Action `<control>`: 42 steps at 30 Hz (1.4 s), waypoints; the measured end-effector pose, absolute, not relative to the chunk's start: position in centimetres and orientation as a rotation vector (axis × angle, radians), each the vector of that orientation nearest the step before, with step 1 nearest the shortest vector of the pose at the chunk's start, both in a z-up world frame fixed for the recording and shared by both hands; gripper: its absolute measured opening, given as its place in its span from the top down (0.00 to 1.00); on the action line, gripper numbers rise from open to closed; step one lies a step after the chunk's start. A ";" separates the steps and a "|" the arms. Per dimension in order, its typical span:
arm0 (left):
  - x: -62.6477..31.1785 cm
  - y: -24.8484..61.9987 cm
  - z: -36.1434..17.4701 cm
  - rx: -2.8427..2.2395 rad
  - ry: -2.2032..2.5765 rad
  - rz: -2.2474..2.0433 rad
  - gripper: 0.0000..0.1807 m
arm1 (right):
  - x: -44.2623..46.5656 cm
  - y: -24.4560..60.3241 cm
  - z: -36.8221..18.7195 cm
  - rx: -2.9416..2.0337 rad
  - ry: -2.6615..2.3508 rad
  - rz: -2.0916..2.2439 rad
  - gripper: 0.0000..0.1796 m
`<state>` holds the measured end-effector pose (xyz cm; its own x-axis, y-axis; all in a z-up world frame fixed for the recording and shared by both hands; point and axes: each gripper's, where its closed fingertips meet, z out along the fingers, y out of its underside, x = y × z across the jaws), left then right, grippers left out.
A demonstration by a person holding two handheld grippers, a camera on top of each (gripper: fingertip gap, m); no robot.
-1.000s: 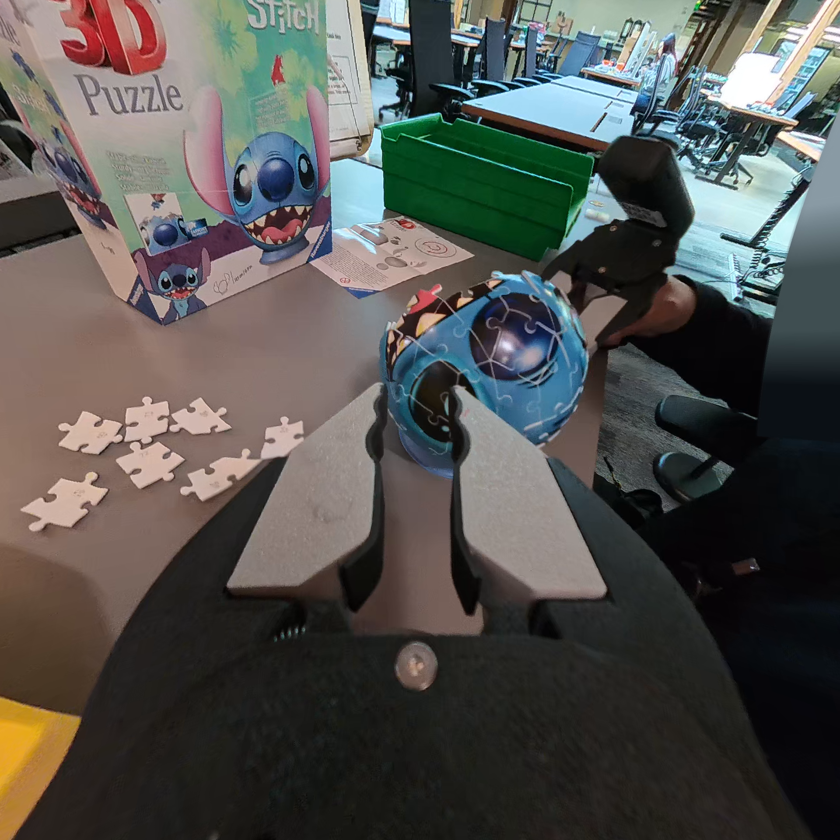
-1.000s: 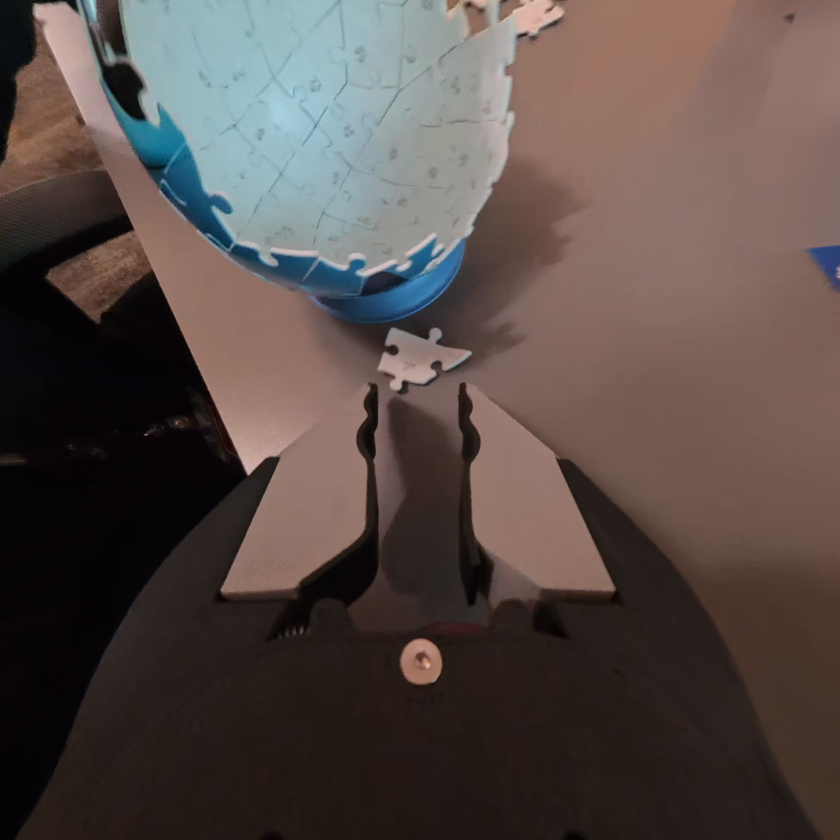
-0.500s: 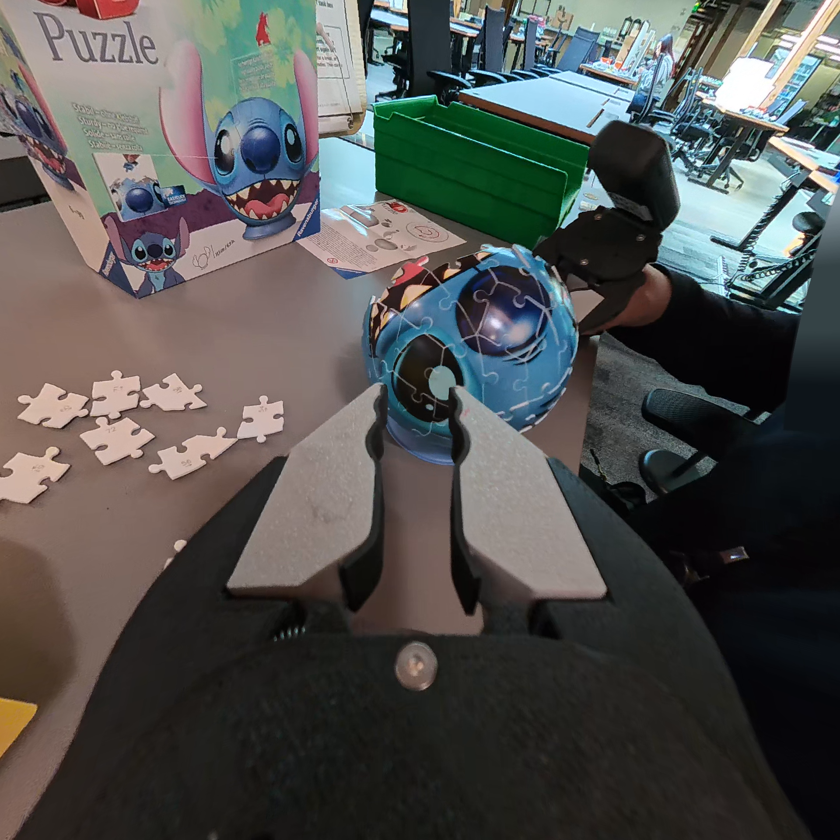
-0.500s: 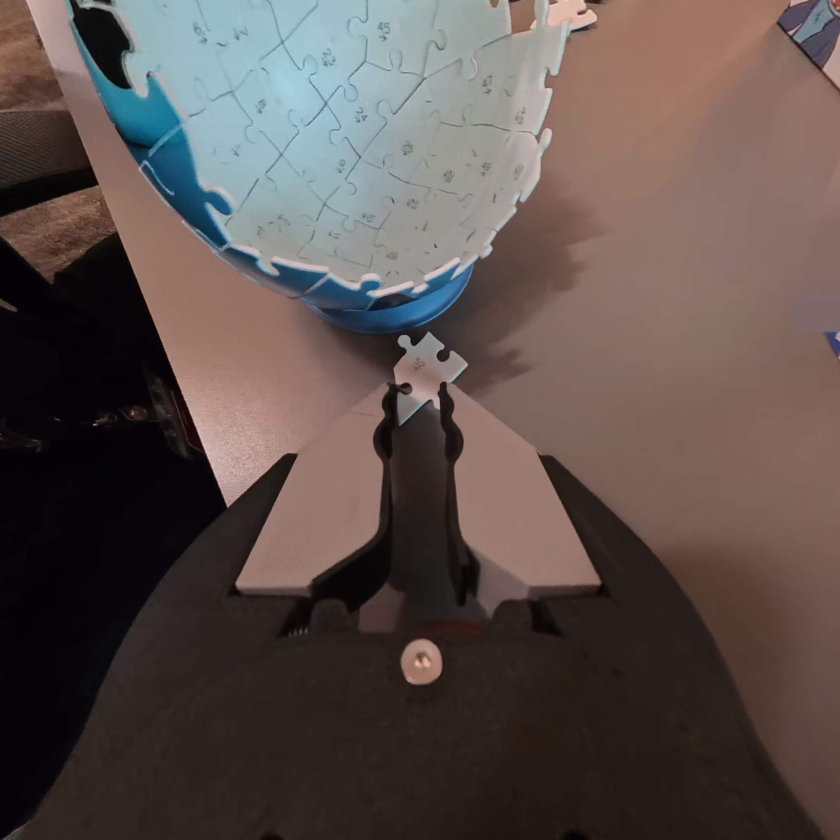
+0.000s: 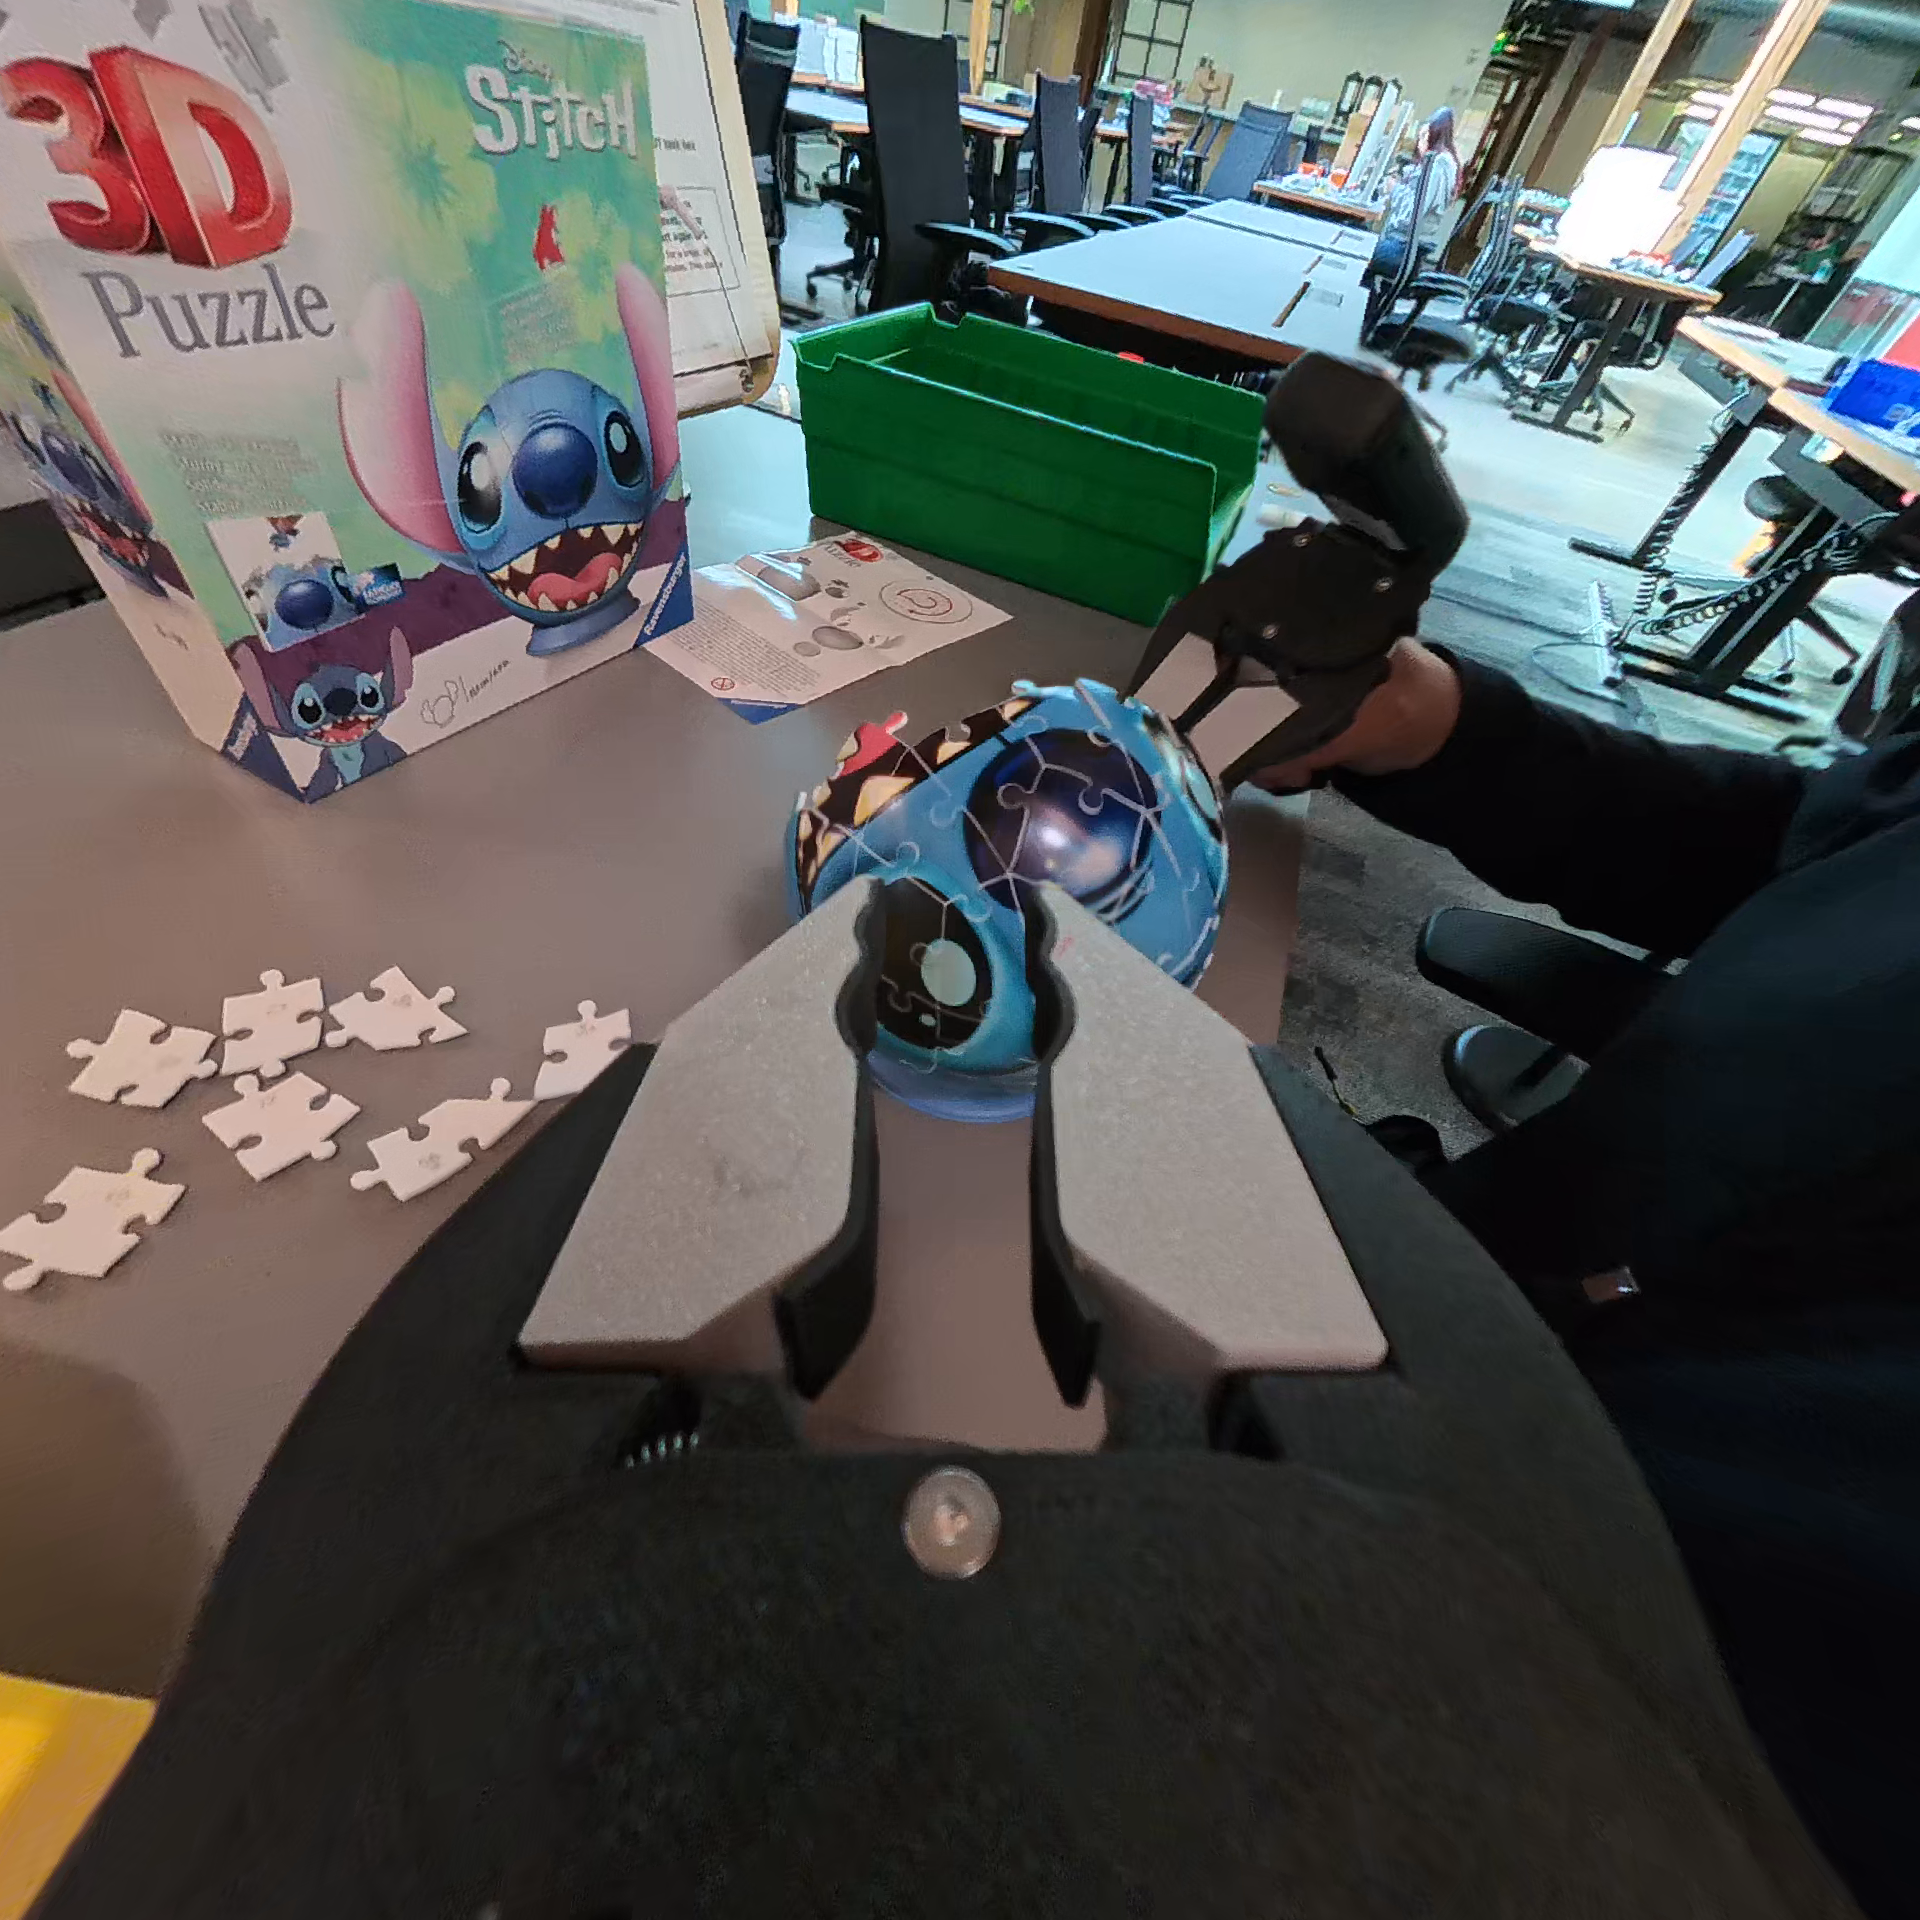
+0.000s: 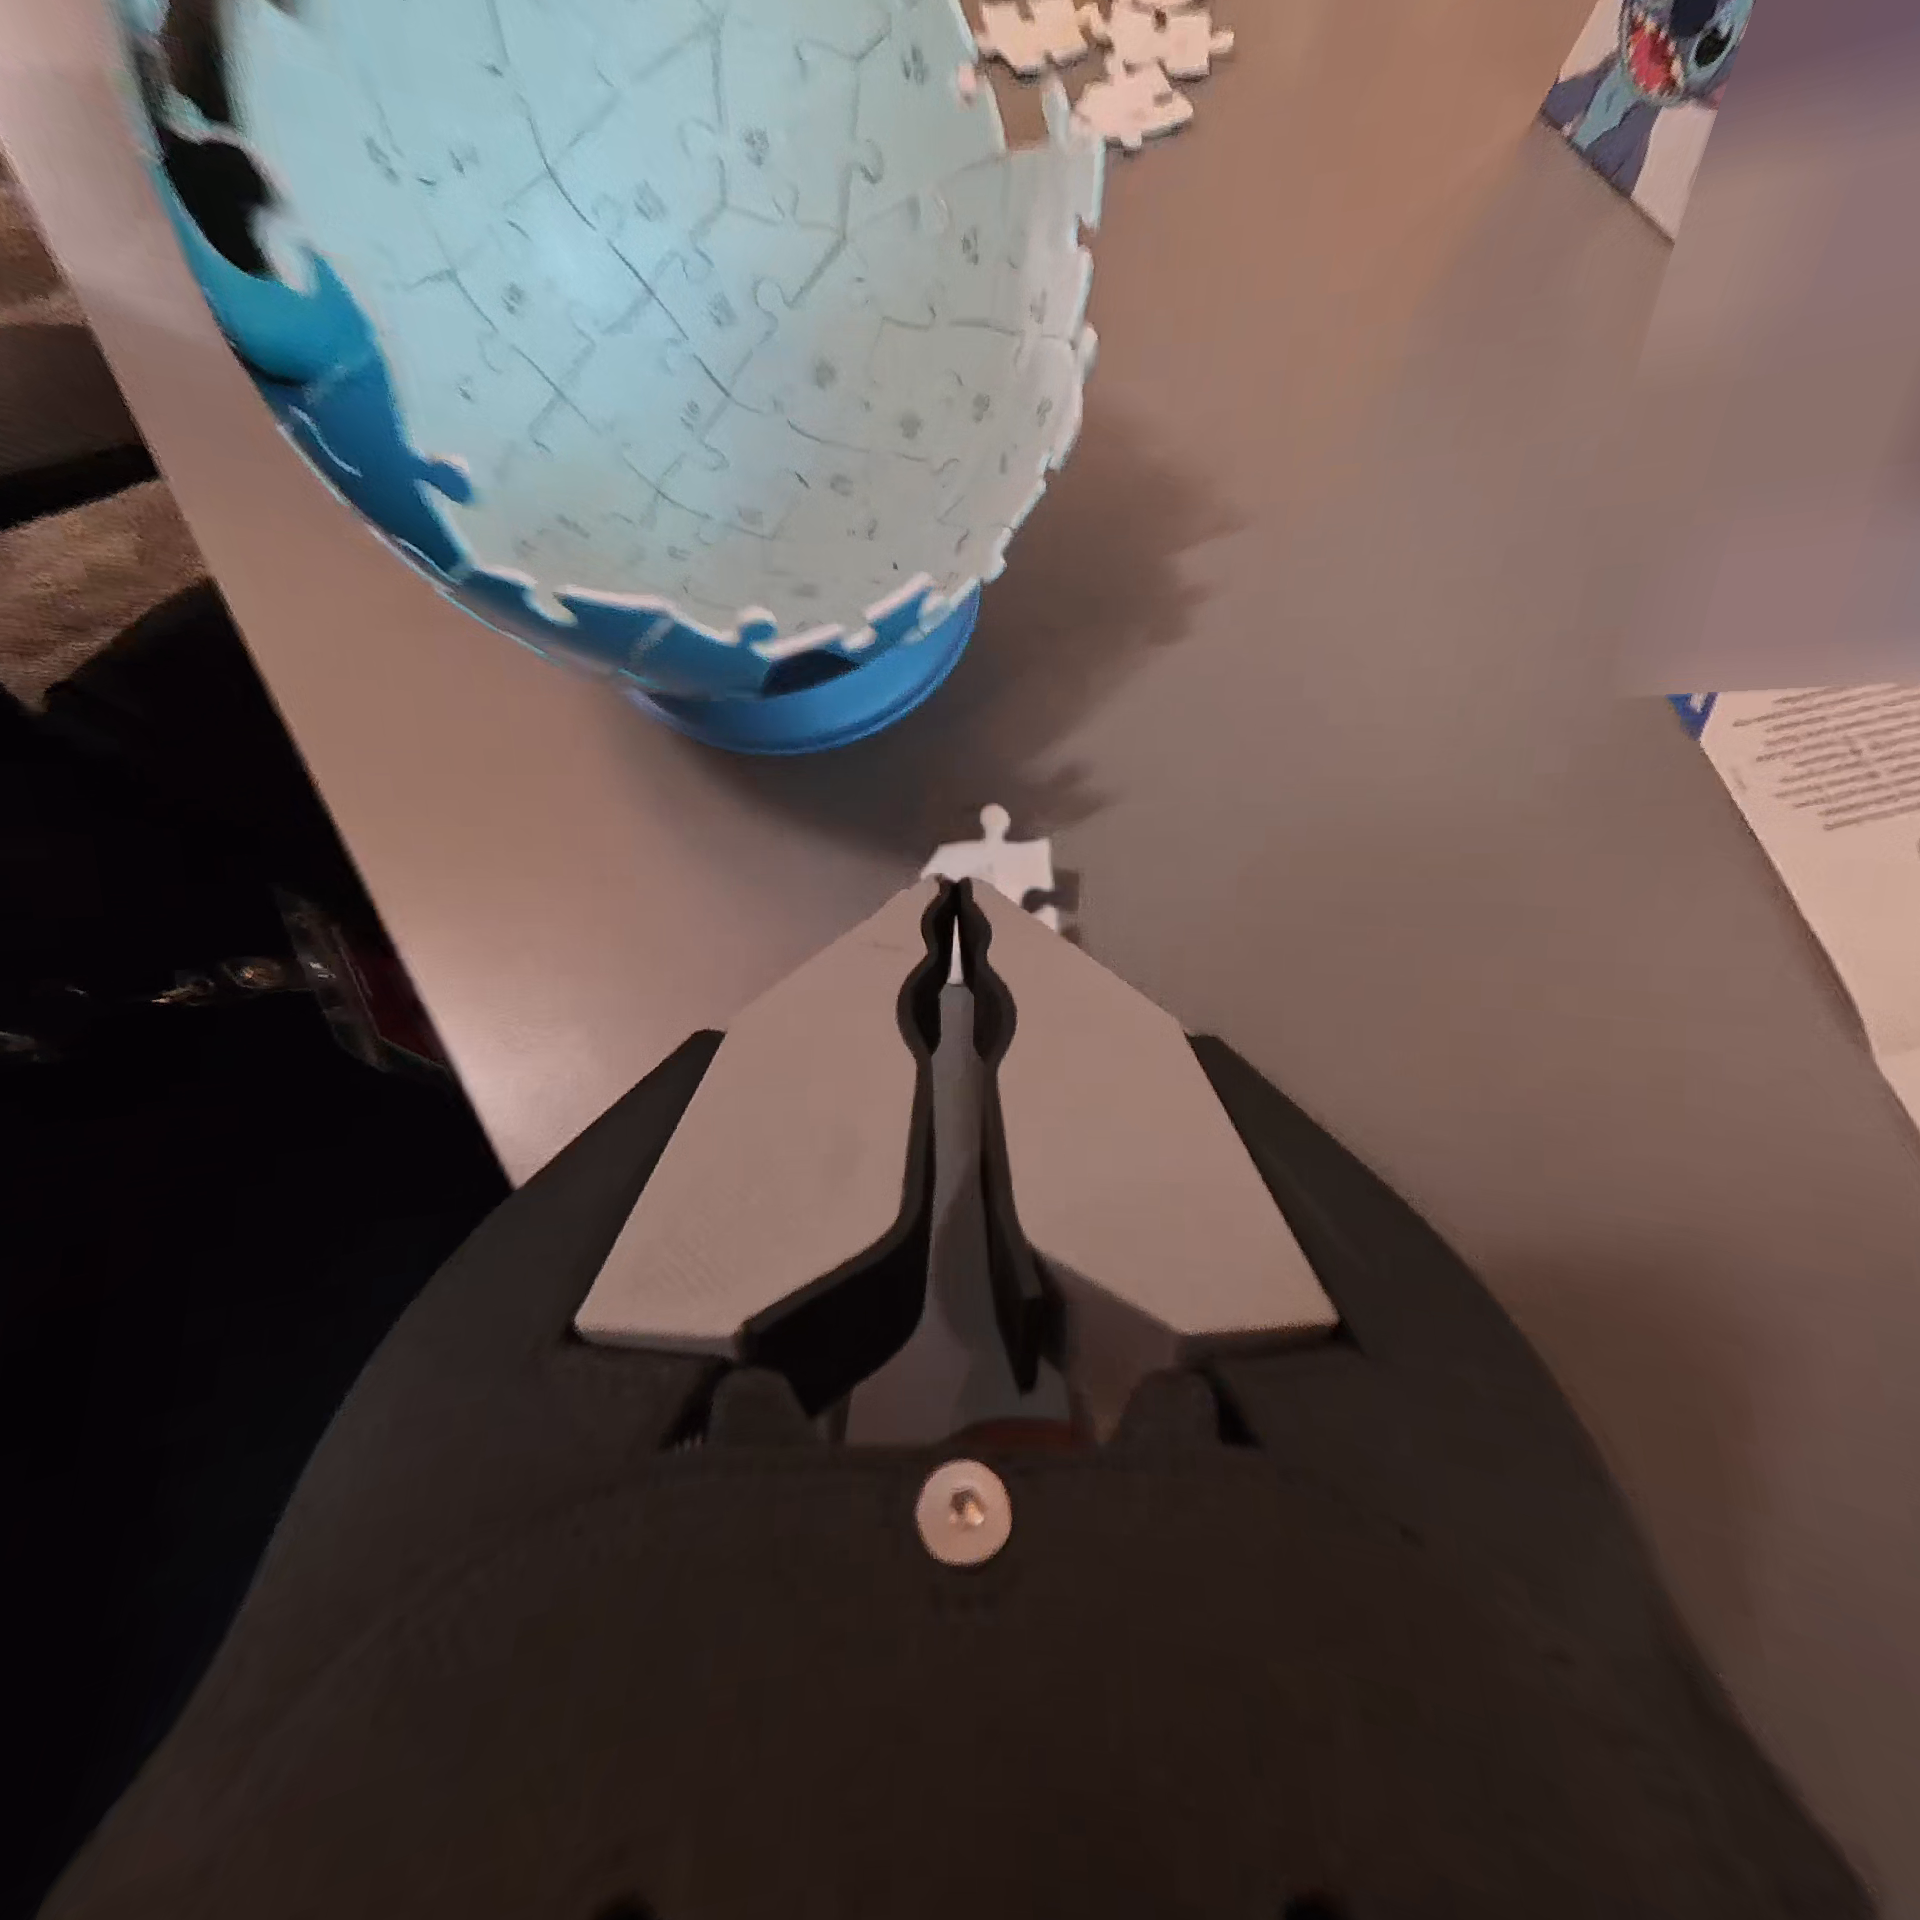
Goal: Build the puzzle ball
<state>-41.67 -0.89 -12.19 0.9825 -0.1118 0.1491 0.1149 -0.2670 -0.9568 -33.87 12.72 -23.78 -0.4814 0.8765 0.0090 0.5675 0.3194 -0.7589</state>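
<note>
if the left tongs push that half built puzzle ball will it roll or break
The puzzle ball sits on a small blue base, so it would more likely tip or slide than roll. It is a thin open shell of interlocked pieces, probably light, and pieces could pop apart under a hard push.

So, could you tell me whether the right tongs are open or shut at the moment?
Shut. The right tongs have their tips pressed together on a white puzzle piece, which sticks out past them near the ball.

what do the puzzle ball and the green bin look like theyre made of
Puzzle ball: probably glossy plastic pieces, since highlights glint on its printed curve; its inside looks matte pale. Green bin: apparently moulded plastic, uniform colour with a soft sheen.
</note>
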 end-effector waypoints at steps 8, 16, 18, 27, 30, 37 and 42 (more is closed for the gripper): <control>-41.2 -0.7 -13.5 -1.860 -0.001 -0.218 0.87 | -33.4 13.8 -24.7 -1.392 -2.137 1.021 0.91; -41.4 -1.2 -13.9 -1.853 -0.027 -0.227 0.87 | -33.5 13.6 -24.4 -1.358 -2.159 1.002 0.82; -41.5 -1.4 -14.0 -1.854 -0.034 -0.230 0.87 | -33.6 14.0 -24.4 -1.351 -2.160 0.984 0.81; -41.7 -1.6 -14.6 -1.847 -0.052 -0.245 0.87 | -33.8 13.6 -24.8 -1.306 -2.225 0.927 0.74; -41.7 -1.7 -14.7 -1.847 -0.058 -0.251 0.87 | -33.8 13.4 -25.0 -1.341 -2.219 0.952 0.71; -41.7 -1.7 -14.8 -1.849 -0.057 -0.254 0.87 | -33.9 13.4 -25.1 -1.312 -2.198 0.911 0.78; -41.6 -1.7 -14.6 -1.845 -0.056 -0.252 0.87 | -34.0 13.7 -25.1 -1.286 -2.197 0.879 0.78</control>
